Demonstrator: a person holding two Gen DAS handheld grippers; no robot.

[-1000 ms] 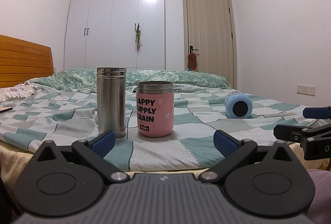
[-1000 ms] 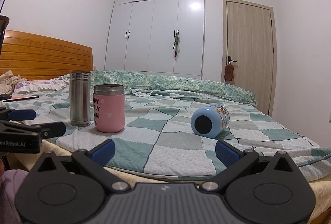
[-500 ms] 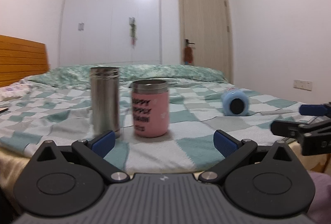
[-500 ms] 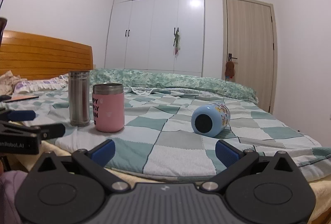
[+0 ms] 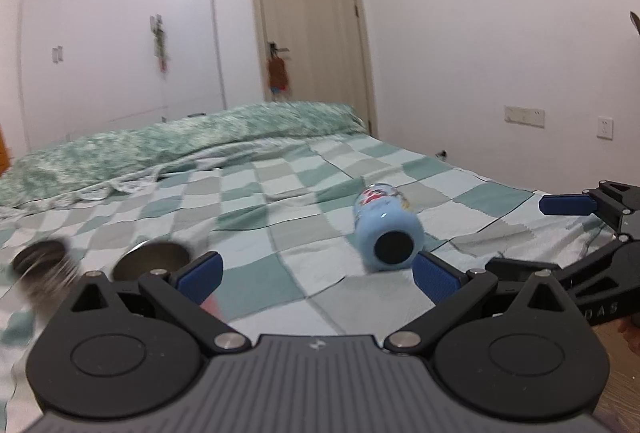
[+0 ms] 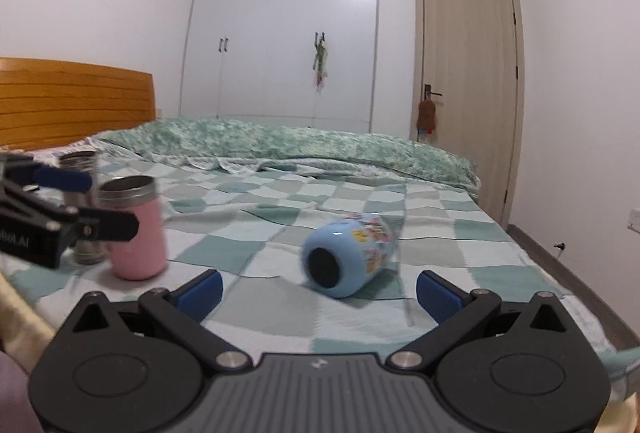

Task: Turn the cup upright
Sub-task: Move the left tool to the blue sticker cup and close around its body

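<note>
A light blue cup with cartoon prints (image 5: 386,233) lies on its side on the checked bedspread (image 5: 288,193), dark end toward me. It also shows in the right wrist view (image 6: 348,253). My left gripper (image 5: 316,275) is open and empty, raised above the bed, with the cup just beyond its right finger. My right gripper (image 6: 318,289) is open and empty, the cup a little ahead between its fingers. Each gripper shows in the other's view: the right one (image 5: 592,229) at the right edge, the left one (image 6: 56,209) at the left edge.
A pink jar (image 6: 136,229) and a steel tumbler (image 6: 82,209) stand upright on the bed to the left of the cup. In the left wrist view their rims (image 5: 152,259) sit low, partly behind my left finger. A wooden headboard (image 6: 76,101) is at the far left.
My left gripper has risen and swung right, so the blue cup is now near its right finger and the jars are low at left. My right gripper has moved closer to the cup.
</note>
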